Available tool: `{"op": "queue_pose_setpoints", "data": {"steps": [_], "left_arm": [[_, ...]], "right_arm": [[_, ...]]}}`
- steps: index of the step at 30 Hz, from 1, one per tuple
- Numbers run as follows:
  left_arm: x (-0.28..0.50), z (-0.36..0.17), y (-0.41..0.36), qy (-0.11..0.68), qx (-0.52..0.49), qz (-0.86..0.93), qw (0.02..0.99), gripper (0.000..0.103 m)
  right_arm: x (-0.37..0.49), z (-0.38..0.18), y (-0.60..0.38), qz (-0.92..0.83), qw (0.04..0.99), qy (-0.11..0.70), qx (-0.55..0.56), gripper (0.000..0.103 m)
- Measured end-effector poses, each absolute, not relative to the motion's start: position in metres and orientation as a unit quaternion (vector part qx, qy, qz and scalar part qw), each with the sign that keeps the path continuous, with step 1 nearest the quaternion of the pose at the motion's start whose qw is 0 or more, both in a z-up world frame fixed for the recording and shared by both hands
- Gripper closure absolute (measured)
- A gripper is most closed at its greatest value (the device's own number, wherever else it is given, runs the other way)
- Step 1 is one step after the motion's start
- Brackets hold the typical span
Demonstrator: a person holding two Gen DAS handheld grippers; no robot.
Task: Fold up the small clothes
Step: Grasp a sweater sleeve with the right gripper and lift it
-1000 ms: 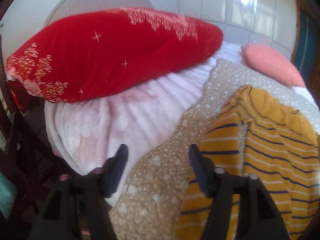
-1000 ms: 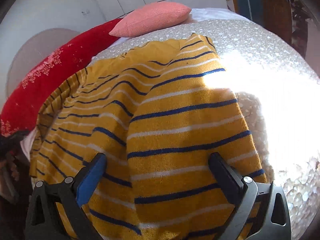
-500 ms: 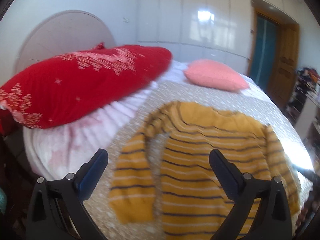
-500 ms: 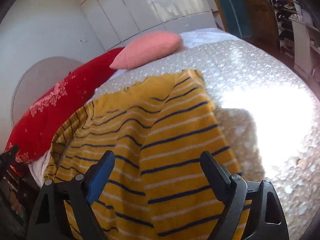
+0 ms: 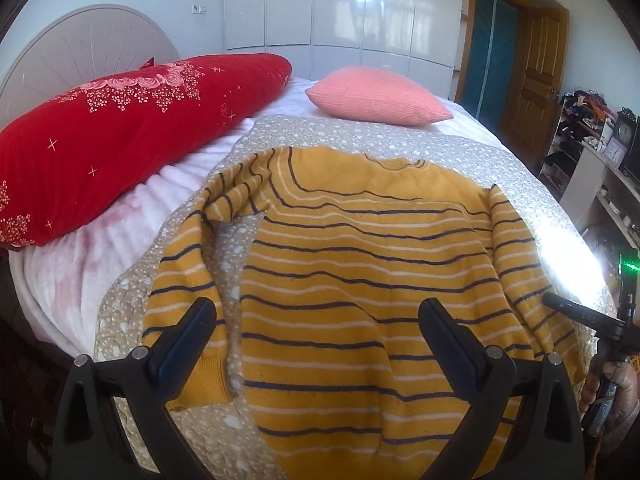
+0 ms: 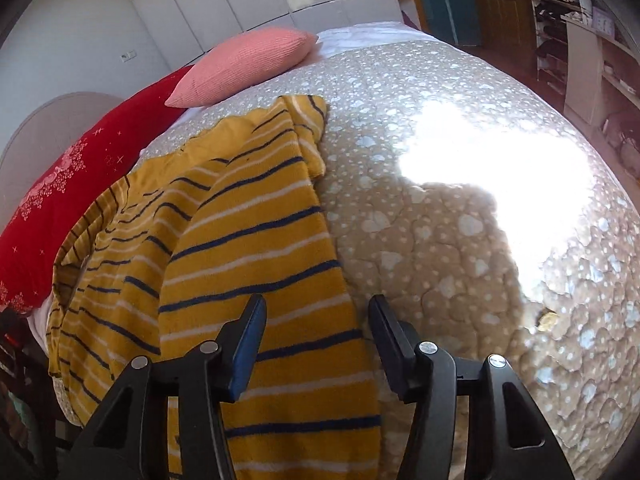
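Note:
A small yellow sweater [image 5: 360,272] with navy and white stripes lies spread on the beige spotted bedspread [image 5: 360,136], its collar toward the pillows. Its left sleeve [image 5: 188,280] lies bent beside the body. My left gripper [image 5: 316,316] is open wide and empty above the sweater's lower hem. In the right wrist view the sweater's right sleeve [image 6: 260,248] runs toward me. My right gripper [image 6: 316,320] is open and empty, its jaws straddling the sleeve's lower end. The right gripper's tip also shows in the left wrist view [image 5: 560,304].
A large red pillow [image 5: 120,128] and a pink cushion [image 5: 380,96] lie at the head of the bed. A pink-white blanket [image 5: 100,248] lies at the left. A bright sun patch [image 6: 500,172] falls on the bedspread. Shelves [image 5: 592,152] stand at the right.
Left gripper pulled back and turned right from the blanket edge, opening wider; the whole sweater now shows. Right gripper moved right from the sweater body to the right sleeve, jaws narrowed.

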State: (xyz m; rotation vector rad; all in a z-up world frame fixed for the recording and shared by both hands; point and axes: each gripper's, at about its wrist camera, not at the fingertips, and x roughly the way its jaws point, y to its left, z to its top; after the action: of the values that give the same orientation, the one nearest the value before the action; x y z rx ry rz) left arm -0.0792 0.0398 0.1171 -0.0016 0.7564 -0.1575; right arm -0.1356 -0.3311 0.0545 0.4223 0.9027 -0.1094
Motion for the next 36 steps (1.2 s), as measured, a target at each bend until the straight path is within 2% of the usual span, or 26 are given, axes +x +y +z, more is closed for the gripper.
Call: {"op": "queue_pose_setpoints", "data": {"steps": [1, 4, 8, 12, 13, 15, 17, 18, 19, 23, 27, 29, 31, 36], "left_arm": [[-0.079, 0.118, 0.040, 0.368, 0.001, -0.075, 0.927, 0.002], [-0.081, 0.119, 0.042, 0.363, 0.010, -0.067, 0.929, 0.002], [-0.078, 0.116, 0.046, 0.368, 0.006, -0.060, 0.928, 0.002], [-0.075, 0.106, 0.046, 0.381, -0.004, -0.060, 0.923, 0.002], [-0.075, 0.105, 0.045, 0.382, -0.004, -0.060, 0.922, 0.002], [-0.077, 0.102, 0.045, 0.385, -0.003, -0.062, 0.921, 0.002], [-0.078, 0.102, 0.046, 0.385, 0.001, -0.060, 0.921, 0.002], [-0.078, 0.103, 0.047, 0.384, 0.001, -0.059, 0.921, 0.002], [-0.078, 0.103, 0.048, 0.384, -0.001, -0.059, 0.922, 0.002], [-0.079, 0.103, 0.053, 0.383, -0.013, -0.060, 0.922, 0.002], [-0.075, 0.095, 0.048, 0.395, -0.019, -0.075, 0.915, 0.002], [-0.074, 0.090, 0.043, 0.402, -0.019, -0.086, 0.911, 0.002], [-0.073, 0.088, 0.037, 0.405, -0.014, -0.095, 0.909, 0.002], [-0.080, 0.094, 0.035, 0.394, -0.006, -0.101, 0.914, 0.002]], "right_arm": [[-0.132, 0.055, -0.330, -0.030, 0.874, 0.438, 0.207, 0.095], [-0.142, 0.071, -0.341, -0.040, 0.885, 0.412, 0.212, 0.096], [-0.166, 0.088, -0.384, -0.166, 0.884, 0.385, 0.207, 0.096], [-0.174, 0.086, -0.422, -0.267, 0.859, 0.392, 0.193, 0.096], [-0.175, 0.086, -0.425, -0.281, 0.853, 0.395, 0.193, 0.092], [-0.180, 0.090, -0.425, -0.269, 0.857, 0.386, 0.211, 0.092], [-0.189, 0.098, -0.420, -0.254, 0.868, 0.369, 0.215, 0.075], [-0.196, 0.104, -0.417, -0.247, 0.874, 0.356, 0.218, 0.060], [-0.204, 0.109, -0.415, -0.240, 0.880, 0.343, 0.224, 0.053], [-0.244, 0.122, -0.413, -0.210, 0.887, 0.295, 0.286, 0.050], [-0.275, 0.106, -0.405, -0.121, 0.863, 0.259, 0.417, 0.050], [-0.277, 0.088, -0.395, -0.058, 0.834, 0.242, 0.492, 0.044], [-0.272, 0.068, -0.385, -0.026, 0.802, 0.232, 0.549, 0.026], [-0.250, 0.040, -0.394, -0.074, 0.758, 0.188, 0.621, 0.017]]}}
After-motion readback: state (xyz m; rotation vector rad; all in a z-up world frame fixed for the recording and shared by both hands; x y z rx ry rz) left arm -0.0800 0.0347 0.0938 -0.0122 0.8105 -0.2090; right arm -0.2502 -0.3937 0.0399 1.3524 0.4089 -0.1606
